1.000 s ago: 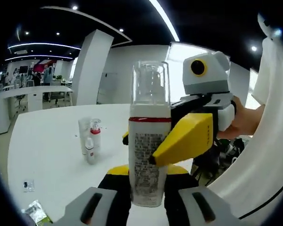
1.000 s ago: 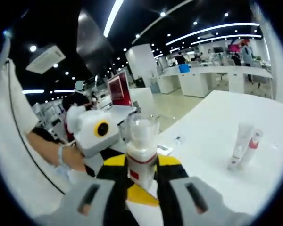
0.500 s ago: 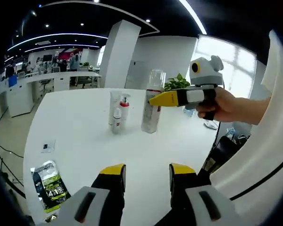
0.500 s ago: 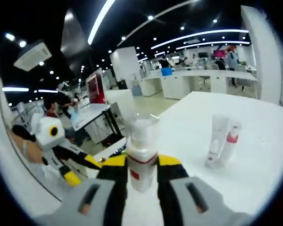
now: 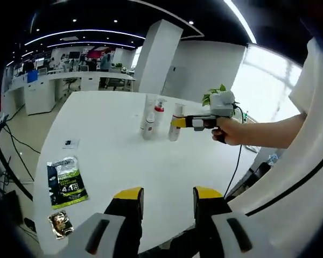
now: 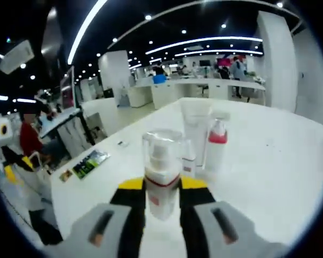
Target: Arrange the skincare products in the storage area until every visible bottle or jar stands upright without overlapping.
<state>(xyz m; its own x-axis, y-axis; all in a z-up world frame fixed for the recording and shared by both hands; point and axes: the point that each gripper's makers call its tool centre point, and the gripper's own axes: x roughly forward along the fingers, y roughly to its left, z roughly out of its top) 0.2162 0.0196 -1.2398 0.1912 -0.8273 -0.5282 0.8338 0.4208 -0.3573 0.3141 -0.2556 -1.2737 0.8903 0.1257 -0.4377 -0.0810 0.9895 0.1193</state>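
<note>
A white pump bottle with a clear cap and a red band stands upright between my right gripper's yellow jaws, which are shut on it. In the left gripper view this pump bottle and the right gripper sit just right of the group, with a hand behind them. The group is a white tube, a red-collared pump bottle and a small white bottle, all upright. My left gripper is open, with nothing between its jaws, far back at the near table edge.
A green packet, a small dark packet and a small card lie on the left of the white table. A plant stands past the far edge. Desks and people are in the background.
My left gripper let go of the pump bottle and drew far back. My right gripper carried the bottle over beside the group of three.
</note>
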